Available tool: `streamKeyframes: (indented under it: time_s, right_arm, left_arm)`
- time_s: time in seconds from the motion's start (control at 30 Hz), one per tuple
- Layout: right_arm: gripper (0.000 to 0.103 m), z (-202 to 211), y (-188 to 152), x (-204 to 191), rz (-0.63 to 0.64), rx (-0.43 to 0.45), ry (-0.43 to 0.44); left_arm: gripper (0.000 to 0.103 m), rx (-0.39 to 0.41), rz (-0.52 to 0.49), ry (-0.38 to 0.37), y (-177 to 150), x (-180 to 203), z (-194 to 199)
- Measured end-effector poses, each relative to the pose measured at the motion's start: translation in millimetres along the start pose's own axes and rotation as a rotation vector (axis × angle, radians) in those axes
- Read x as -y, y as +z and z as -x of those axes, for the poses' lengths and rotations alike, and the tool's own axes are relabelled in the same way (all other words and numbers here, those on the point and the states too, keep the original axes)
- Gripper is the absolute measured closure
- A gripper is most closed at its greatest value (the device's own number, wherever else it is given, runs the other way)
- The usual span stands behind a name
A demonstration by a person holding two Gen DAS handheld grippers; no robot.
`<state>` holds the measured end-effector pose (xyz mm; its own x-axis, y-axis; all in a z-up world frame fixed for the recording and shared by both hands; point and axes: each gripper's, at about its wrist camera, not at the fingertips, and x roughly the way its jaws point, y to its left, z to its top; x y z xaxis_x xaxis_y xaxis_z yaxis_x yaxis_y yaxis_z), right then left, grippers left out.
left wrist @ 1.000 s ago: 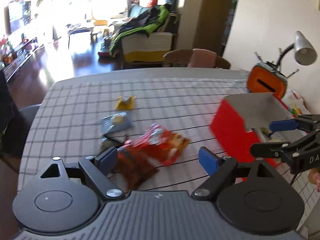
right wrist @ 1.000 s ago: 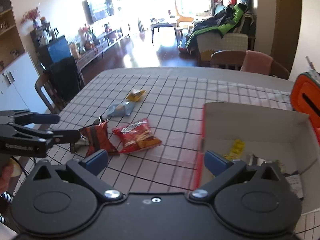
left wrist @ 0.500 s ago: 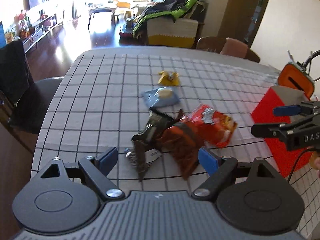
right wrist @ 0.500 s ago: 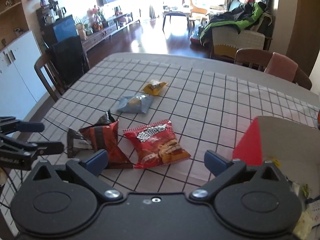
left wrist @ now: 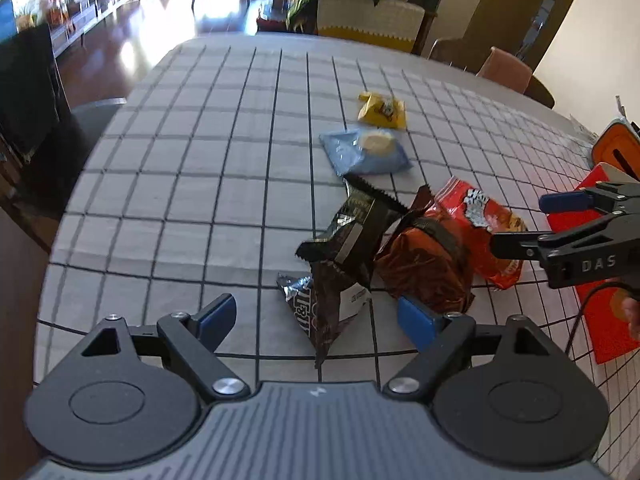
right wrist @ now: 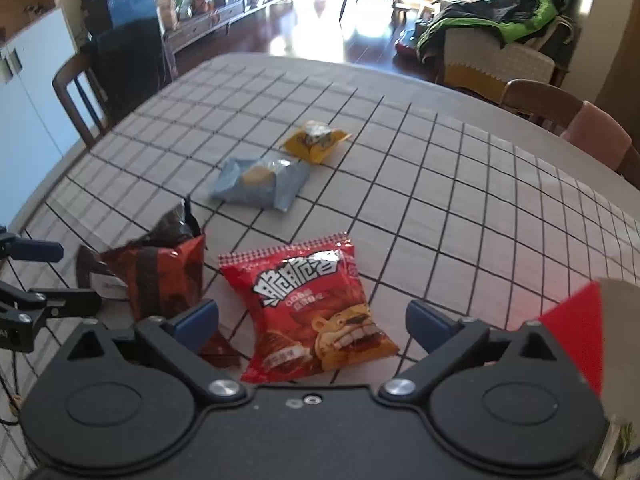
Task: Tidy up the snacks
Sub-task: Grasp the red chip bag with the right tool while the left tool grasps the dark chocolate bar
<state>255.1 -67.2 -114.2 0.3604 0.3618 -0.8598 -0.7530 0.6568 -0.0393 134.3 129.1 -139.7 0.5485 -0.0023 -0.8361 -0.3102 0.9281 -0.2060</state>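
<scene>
Five snack packets lie on the checked cloth [left wrist: 192,184] — one yellow packet [left wrist: 382,110], one blue packet [left wrist: 366,152], one red bag [right wrist: 316,306], one brown bag [left wrist: 426,268] and one black wrapper [left wrist: 340,260]. One red box [left wrist: 600,320] sits at the edge. Two grippers show — the left gripper [left wrist: 316,320] and the right gripper [right wrist: 312,322].

The red box [left wrist: 596,320] is cut off by the right edge of the left wrist view; in the right wrist view only one corner of it shows, soft with blur; the brown packet [right wrist: 160,276] is partly hidden behind the right gripper's [right wrist: 312,318] blue pad; the dark packet [left wrist: 340,264] hides part of the brown one; the yellow packet's [right wrist: 314,140] print is too small to read; the orange object [left wrist: 616,150] is cut by the frame edge.
</scene>
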Motion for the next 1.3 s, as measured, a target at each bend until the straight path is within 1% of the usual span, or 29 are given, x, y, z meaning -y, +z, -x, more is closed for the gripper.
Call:
streamKeyframes:
  time_s: [0.07,0.2,0.3,0.33,0.4,0.47,0.53,0.57,0.67,0.77,0.8,0.83,0.97,1.07,1.23,1.3]
  right_arm:
    - [0.004,-10,2,1,0.014,-0.019,-0.01]
    - [0.007,-26,3,3,0.017,-0.052,0.003]
    - [0.009,-33,2,1,0.038,-0.061,0.01]
    - [0.01,-34,2,1,0.041,-0.063,0.009]
    - [0.013,-39,1,0,0.044,-0.067,0.009]
    - [0.019,-41,1,-1,0.043,-0.068,0.016]
    - [0.021,-41,-1,-2,0.04,-0.064,0.026]
    - [0.023,-41,-1,-2,0.04,-0.059,0.026]
    - [0.027,-38,-3,-4,0.039,-0.043,0.028]
    - [0.031,-34,-5,-5,0.033,-0.029,0.024]
    - [0.032,-33,-6,-5,0.023,-0.026,0.026]
    - [0.034,-31,-6,-5,0.013,-0.023,0.028]
    - [0.034,-24,-11,-6,-0.021,-0.01,0.01]
    - [0.034,-17,-15,-6,-0.049,0.006,-0.005]
    - [0.034,4,-20,-2,-0.097,0.042,-0.022]
    - [0.034,15,-24,-1,-0.117,0.055,-0.027]
  left_arm:
    - [0.019,-0.014,0.01,-0.012,1,-2,-5]
    - [0.03,-0.04,-0.002,-0.007,4,-2,-15]
    - [0.032,-0.048,-0.017,-0.017,5,1,-20]
    - [0.033,-0.052,-0.02,-0.019,6,2,-21]
    - [0.04,-0.052,-0.038,-0.015,6,6,-23]
    - [0.042,-0.052,-0.057,-0.011,8,9,-25]
    - [0.043,-0.051,-0.061,-0.014,9,10,-26]
    - [0.047,-0.05,-0.065,-0.013,9,11,-26]
    - [0.054,-0.048,-0.075,-0.015,8,12,-26]
    - [0.057,-0.045,-0.079,-0.013,7,14,-25]
    - [0.062,-0.046,-0.082,-0.01,7,14,-25]
    - [0.064,-0.046,-0.088,-0.004,7,15,-26]
    - [0.067,-0.045,-0.08,-0.014,7,12,-25]
    - [0.07,-0.044,-0.053,-0.021,7,7,-24]
    - [0.072,-0.036,-0.03,-0.017,5,5,-17]
    - [0.074,-0.03,-0.022,-0.017,3,5,-12]
